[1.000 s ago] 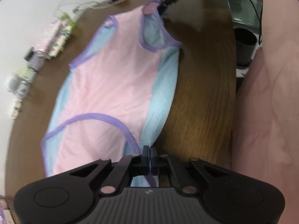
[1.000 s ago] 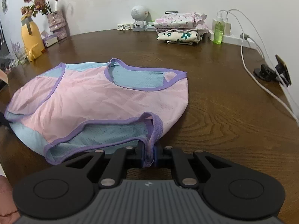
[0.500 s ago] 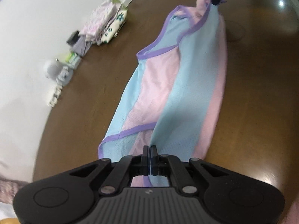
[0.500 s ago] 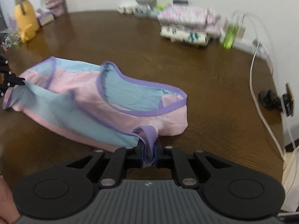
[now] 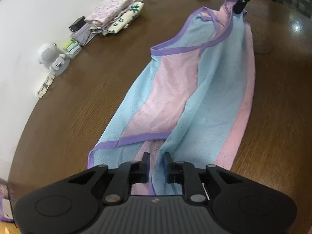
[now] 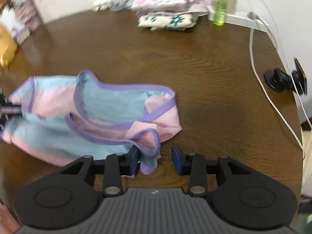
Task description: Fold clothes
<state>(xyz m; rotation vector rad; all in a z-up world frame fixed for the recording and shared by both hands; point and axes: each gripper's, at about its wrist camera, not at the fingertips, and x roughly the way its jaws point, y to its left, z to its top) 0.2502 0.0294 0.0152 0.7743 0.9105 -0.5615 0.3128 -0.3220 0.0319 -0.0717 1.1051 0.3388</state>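
Observation:
A pink and light-blue mesh vest with purple trim lies folded lengthwise on the brown table. It also shows in the right wrist view. My left gripper is open, with the vest's hem lying loose between its fingers. My right gripper is open, with the purple shoulder strap resting beside its left finger. The right gripper shows far off in the left wrist view at the vest's strap end.
A stack of folded floral clothes sits at the back of the table, also in the left wrist view. Near it are a green bottle, a white power strip with cables, a black phone holder and a white speaker figure.
Both grippers were shut on the vest's ends and carried its near side over onto the far side. Now both have opened and let the fabric go.

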